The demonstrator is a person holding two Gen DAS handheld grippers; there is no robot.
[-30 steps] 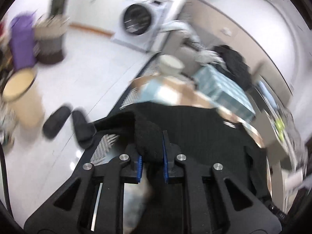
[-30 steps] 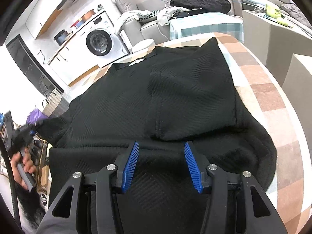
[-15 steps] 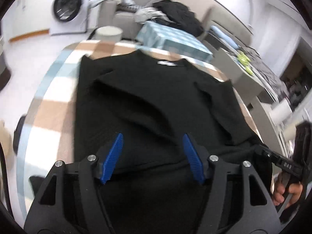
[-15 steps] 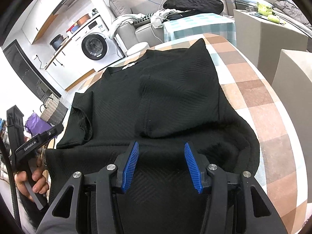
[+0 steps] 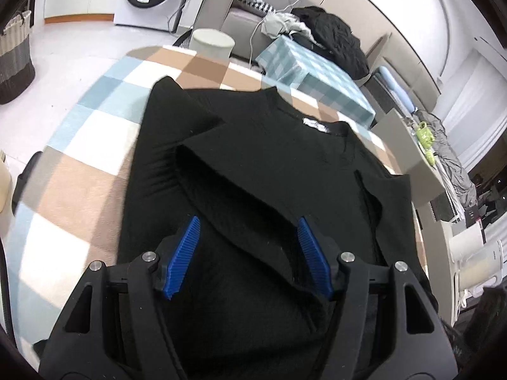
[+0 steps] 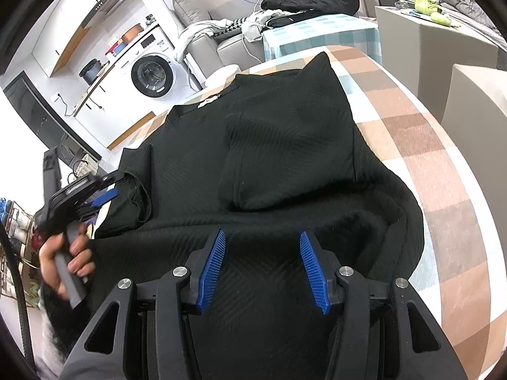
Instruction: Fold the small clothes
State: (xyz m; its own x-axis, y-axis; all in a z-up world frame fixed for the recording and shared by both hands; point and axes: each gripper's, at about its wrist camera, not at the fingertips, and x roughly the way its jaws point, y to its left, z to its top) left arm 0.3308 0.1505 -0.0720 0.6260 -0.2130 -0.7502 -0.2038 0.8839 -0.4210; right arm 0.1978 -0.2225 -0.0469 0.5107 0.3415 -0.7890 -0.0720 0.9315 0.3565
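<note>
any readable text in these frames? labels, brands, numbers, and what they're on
None can be read.
Neck label of the black sweater: white tag with dark marks, too blurred.
Washing machine: dark display panel and a white sticker on the door, too small.
Left gripper body, seen from the right wrist: no print legible.

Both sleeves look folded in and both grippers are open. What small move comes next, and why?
Probably lower both grippers onto the hem nearest them and close. The black sweater lies flat on the checkered cloth, sleeves folded inward, while the left gripper and right gripper hover open above its lower part.
</note>
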